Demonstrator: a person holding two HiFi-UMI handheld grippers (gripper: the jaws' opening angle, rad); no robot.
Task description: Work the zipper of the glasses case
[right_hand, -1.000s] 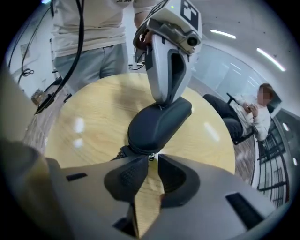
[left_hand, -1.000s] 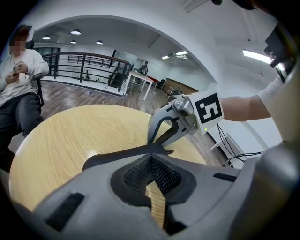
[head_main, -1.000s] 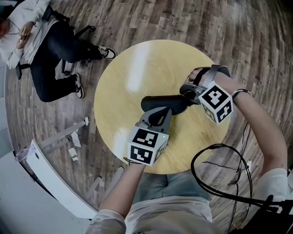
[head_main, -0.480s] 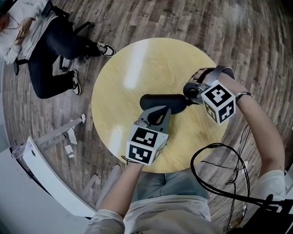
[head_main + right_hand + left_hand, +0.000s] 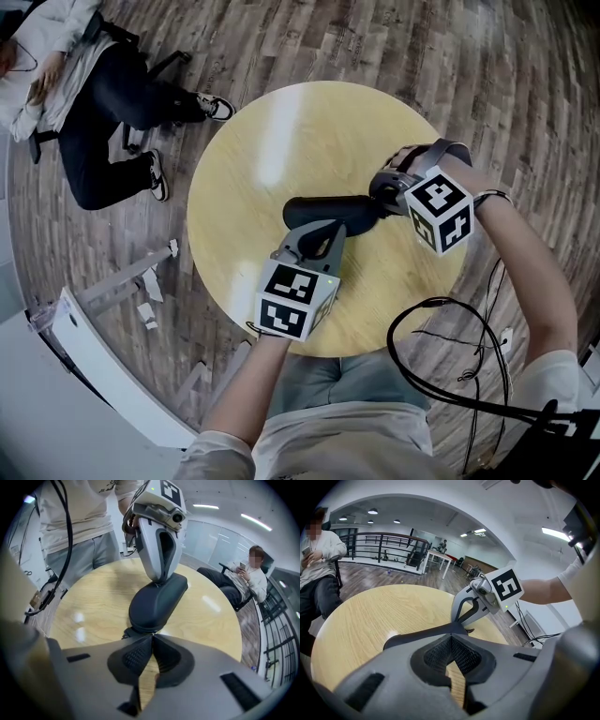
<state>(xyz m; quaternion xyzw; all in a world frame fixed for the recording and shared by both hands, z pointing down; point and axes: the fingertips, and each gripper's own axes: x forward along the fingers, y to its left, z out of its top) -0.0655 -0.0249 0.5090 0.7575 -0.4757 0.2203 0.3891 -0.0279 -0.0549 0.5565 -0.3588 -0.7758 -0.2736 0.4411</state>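
A black glasses case [image 5: 349, 211] lies across the middle of the round yellow table [image 5: 281, 141]. My left gripper [image 5: 315, 229] comes in from the near side. Its jaws are shut and their tips press down on the top of the case [image 5: 157, 603]. My right gripper [image 5: 381, 197] is at the case's right end, shut there on the small dark zipper pull [image 5: 125, 633], part of which sticks out beside the tips. In the left gripper view the case [image 5: 417, 637] stretches away from my shut tips toward the right gripper [image 5: 462, 622].
A person [image 5: 103, 103] sits on a chair past the table's far-left edge, feet near the rim. A black cable [image 5: 441, 356] loops by my right arm. White boards and scraps [image 5: 103, 366] lie on the wooden floor at the left.
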